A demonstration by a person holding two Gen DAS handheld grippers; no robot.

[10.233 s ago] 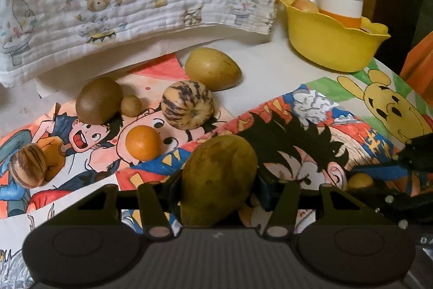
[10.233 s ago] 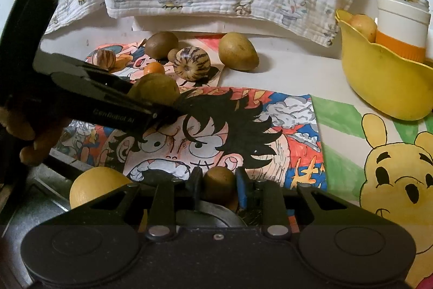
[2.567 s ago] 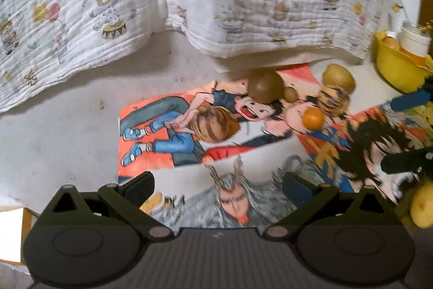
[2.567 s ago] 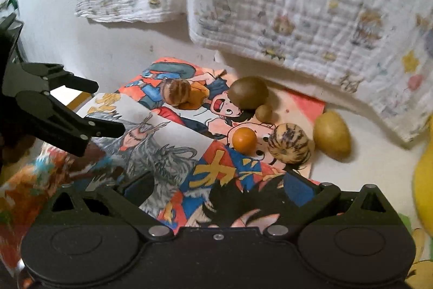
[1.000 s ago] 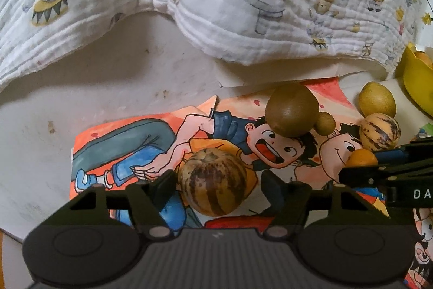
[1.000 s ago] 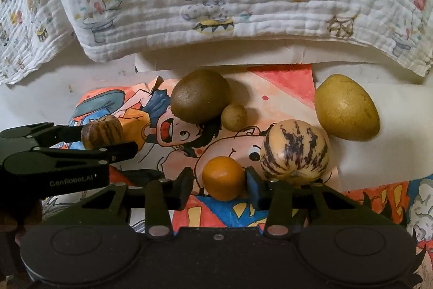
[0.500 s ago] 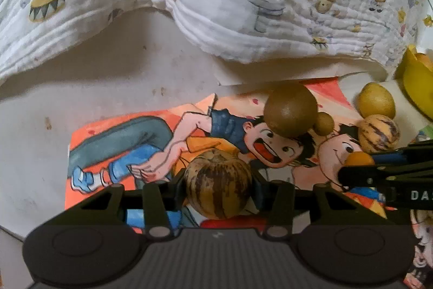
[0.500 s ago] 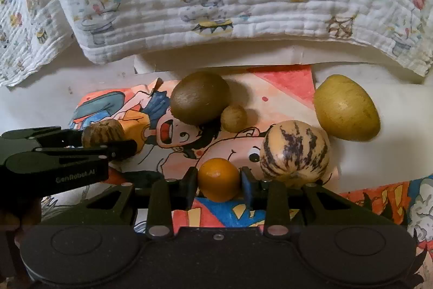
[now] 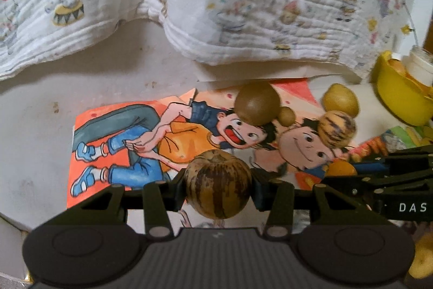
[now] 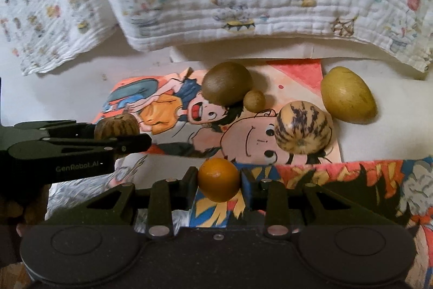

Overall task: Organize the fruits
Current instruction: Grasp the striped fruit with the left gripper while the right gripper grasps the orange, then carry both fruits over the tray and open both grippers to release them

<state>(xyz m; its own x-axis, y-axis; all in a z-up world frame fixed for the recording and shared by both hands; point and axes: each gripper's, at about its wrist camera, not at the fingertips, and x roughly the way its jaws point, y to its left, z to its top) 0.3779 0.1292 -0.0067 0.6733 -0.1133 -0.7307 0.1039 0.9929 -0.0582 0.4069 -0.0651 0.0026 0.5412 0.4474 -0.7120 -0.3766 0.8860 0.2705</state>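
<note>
1. Two grippers are each loaded: the left gripper (image 9: 218,190) is clamped on a brown striped melon (image 9: 218,183), its pads pressing the fruit's flanks; the right gripper (image 10: 218,184) is closed around a small orange fruit (image 10: 218,179).
2. Just ahead of the right gripper, to its right, sits a pale striped melon (image 10: 303,125); farther ahead lie a large brown fruit (image 10: 226,86) touching a small brown fruit (image 10: 253,100), and a yellow-green fruit (image 10: 347,95) far right.
3. All of these rest on or beside a cartoon poster (image 9: 116,132); a yellow bowl (image 9: 397,104) stands well to the left gripper's right.
4. My judgement: lift both fruits straight up and keep the squeeze steady, since round skins could slip.
5. Keep the two grippers apart while carrying, as they sit close together.
</note>
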